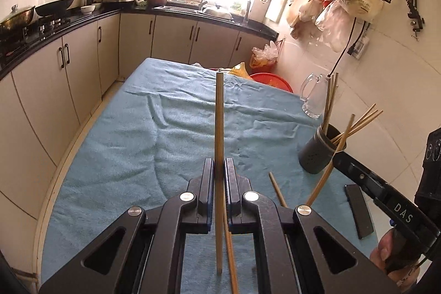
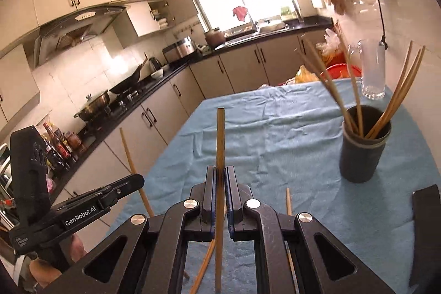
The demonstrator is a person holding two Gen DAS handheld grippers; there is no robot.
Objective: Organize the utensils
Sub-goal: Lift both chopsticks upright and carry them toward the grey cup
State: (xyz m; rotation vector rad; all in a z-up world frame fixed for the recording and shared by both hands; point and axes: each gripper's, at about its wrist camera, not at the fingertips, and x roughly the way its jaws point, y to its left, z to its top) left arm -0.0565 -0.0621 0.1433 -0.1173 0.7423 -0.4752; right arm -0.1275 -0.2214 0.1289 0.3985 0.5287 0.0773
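My left gripper (image 1: 219, 168) is shut on a wooden chopstick (image 1: 219, 128) that stands upright above the blue cloth. My right gripper (image 2: 219, 175) is shut on another chopstick (image 2: 220, 139), also upright. The right gripper shows in the left wrist view (image 1: 336, 156), holding its chopstick (image 1: 337, 153) beside the dark grey holder (image 1: 317, 153). The left gripper shows in the right wrist view (image 2: 140, 179) with its chopstick (image 2: 129, 156). The holder (image 2: 361, 156) has several chopsticks in it. Loose chopsticks (image 1: 277, 189) lie on the cloth below the grippers.
A blue cloth (image 1: 137, 156) covers the table. A glass mug (image 1: 314, 95) stands beyond the holder near the tiled wall. A flat black object (image 1: 359, 214) lies at the right. A red basin (image 1: 273, 80) sits past the table's far edge. Kitchen cabinets run along the left.
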